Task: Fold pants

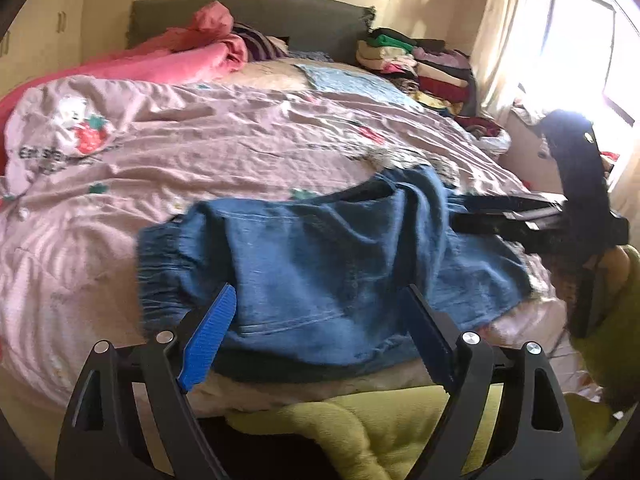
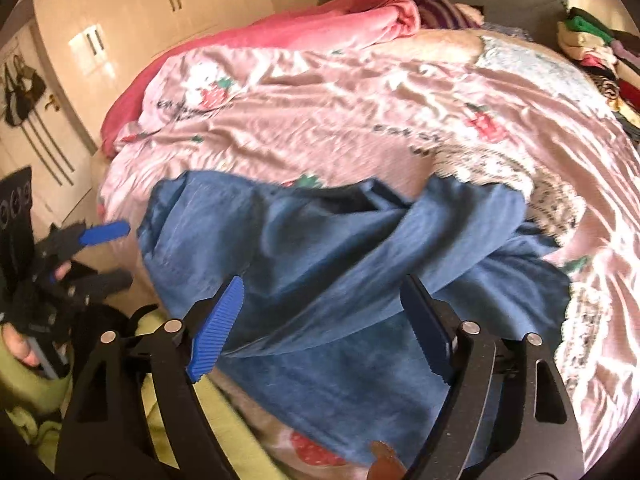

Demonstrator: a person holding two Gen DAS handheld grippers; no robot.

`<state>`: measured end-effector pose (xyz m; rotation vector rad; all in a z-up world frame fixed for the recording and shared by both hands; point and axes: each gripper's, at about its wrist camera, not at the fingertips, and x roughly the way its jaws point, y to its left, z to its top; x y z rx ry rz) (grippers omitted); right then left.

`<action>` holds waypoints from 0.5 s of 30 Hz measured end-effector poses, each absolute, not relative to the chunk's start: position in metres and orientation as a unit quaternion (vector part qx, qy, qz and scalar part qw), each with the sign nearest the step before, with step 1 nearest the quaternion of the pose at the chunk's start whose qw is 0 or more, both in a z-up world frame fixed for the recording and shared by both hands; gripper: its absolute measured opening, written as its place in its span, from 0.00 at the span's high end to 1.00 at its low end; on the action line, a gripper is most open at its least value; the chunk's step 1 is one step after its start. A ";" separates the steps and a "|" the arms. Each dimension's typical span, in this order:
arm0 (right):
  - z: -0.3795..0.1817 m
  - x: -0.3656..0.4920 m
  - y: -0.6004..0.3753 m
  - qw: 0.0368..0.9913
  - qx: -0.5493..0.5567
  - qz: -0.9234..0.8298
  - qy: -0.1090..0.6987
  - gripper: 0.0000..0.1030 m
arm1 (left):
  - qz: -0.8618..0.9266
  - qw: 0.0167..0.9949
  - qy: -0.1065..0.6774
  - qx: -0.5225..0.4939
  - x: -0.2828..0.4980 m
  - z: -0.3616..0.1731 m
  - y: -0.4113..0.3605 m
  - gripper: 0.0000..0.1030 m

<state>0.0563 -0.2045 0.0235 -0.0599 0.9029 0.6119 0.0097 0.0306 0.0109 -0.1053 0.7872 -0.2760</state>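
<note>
Blue denim pants [image 1: 320, 248] lie crumpled at the near edge of the bed, elastic waistband to the left. My left gripper [image 1: 320, 292] hovers over their near part, jaws wide apart, its blue pads [image 1: 212, 336] not pressing the cloth. From the right, my right gripper [image 1: 456, 212] reaches in with its fingers apart over the pants' far right end. In the right wrist view the pants [image 2: 320, 240] spread across the middle with a twisted fold. My right gripper [image 2: 322, 280] stands open above them, holding nothing. A hand holds the left gripper [image 2: 120, 256] open beside the pants' left edge.
A pink bedspread [image 1: 220, 140] with strawberry prints covers the bed. At the head lie a bunched pink blanket [image 1: 192, 52] and a stack of folded clothes [image 1: 420, 64]. Cream wardrobes [image 2: 160, 12] stand left, a bright window [image 1: 580, 48] right. The person's yellow-green garment [image 1: 380, 428] is at the near edge.
</note>
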 end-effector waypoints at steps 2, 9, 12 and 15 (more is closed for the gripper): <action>0.026 0.064 -0.212 0.862 -0.025 0.278 0.423 0.25 | -0.147 0.909 0.386 -0.051 0.011 0.008 0.022 0.19; 0.030 0.105 -0.225 0.871 -0.014 0.250 0.422 0.24 | -0.199 0.889 0.409 -0.058 0.026 -0.007 -0.013 0.19; 0.029 0.129 -0.225 0.873 -0.009 0.240 0.425 0.24 | -0.218 0.880 0.419 -0.051 0.035 -0.013 -0.032 0.19; 0.027 0.148 -0.217 0.878 -0.029 0.230 0.419 0.24 | -0.236 0.871 0.429 -0.043 0.049 -0.021 -0.052 0.19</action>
